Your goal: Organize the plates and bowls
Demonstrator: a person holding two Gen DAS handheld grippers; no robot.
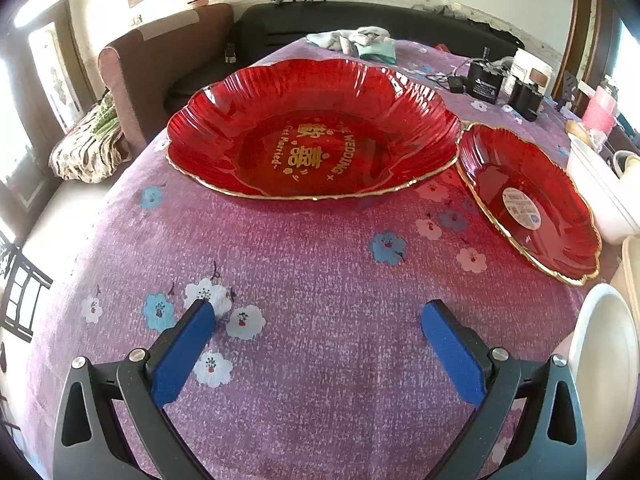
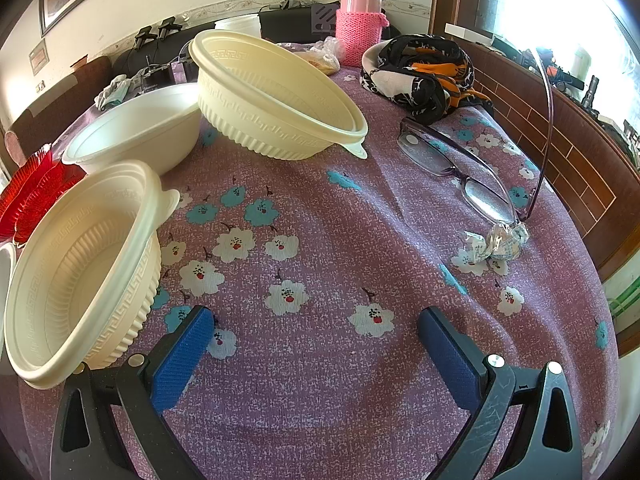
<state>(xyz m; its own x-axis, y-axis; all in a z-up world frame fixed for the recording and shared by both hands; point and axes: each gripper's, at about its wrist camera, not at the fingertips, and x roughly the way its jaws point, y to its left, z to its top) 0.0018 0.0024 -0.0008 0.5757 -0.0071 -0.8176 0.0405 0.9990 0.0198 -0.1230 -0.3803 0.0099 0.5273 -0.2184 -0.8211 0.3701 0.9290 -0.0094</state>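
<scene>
In the left wrist view, the left tool (image 1: 318, 316) is held wide apart over the bench (image 1: 320, 360), which is covered by a purple cloth printed with white and blue flowers; nothing is gripped between its blue pads. A large red scalloped glass plate with a gold rim and gold lettering (image 1: 314, 128) is seen toward the far edge of the bench, and a smaller red gold-rimmed glass plate with a round sticker (image 1: 528, 200) lies just beside it toward the right edge. A white plastic bowl (image 1: 604, 340) is partly shown at the right edge. In the right wrist view, the right tool (image 2: 316, 320) is likewise spread wide and empty above the cloth. A cream ribbed plastic bowl with a key-pattern band (image 2: 80, 272) is placed near the left edge, a plain white plastic bowl (image 2: 140, 128) behind it, and a second cream ribbed plastic bowl (image 2: 276, 100) further back, tilted. Purple-framed spectacles (image 2: 460, 160) and a crumpled wrapper (image 2: 494, 244) are found toward the right edge, a pink knitted-sleeve flask (image 2: 360, 20) at the far edge.
</scene>
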